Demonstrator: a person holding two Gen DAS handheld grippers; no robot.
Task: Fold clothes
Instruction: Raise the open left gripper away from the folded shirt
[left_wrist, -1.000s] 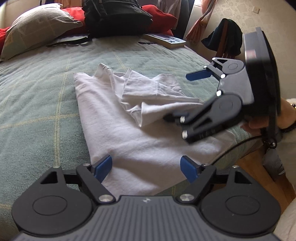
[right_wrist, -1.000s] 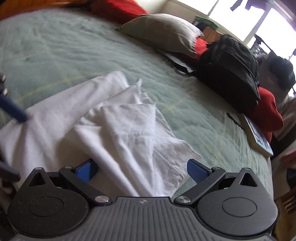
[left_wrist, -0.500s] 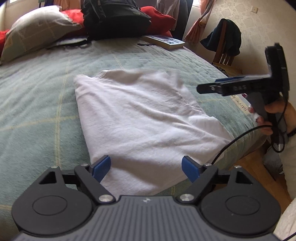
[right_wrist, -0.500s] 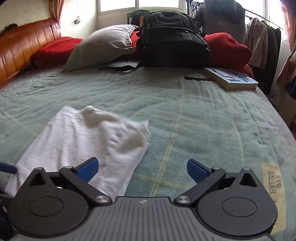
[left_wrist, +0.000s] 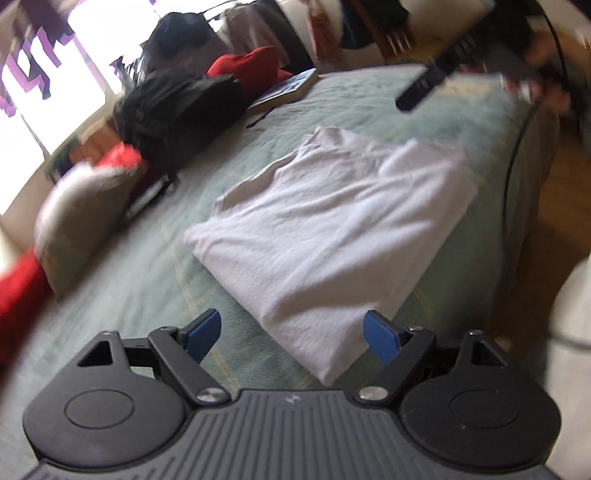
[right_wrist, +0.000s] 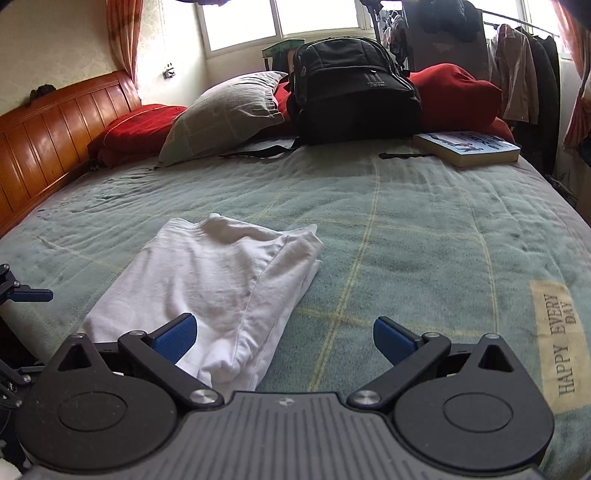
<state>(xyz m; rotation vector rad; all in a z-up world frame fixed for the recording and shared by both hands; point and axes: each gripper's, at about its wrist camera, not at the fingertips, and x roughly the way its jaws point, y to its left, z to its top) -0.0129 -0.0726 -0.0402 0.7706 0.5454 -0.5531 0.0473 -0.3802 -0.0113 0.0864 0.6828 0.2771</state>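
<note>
The white garment (right_wrist: 218, 280) lies folded into a long rectangle on the green checked bed cover (right_wrist: 406, 221), near the close edge of the bed, with soft wrinkles and a seam along its right side. A beige label (right_wrist: 557, 332) at the right of the cover reads "HAPPY EVERY DAY". The right tool (right_wrist: 284, 338) hovers low over the near end of the garment, its fingers spread and holding nothing. The left tool (left_wrist: 293, 336) is tilted above a corner of the garment, also spread and empty.

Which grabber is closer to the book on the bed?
Right. The right gripper faces the book across the blanket; the left gripper, at the white shirt, sits further from it.
</note>
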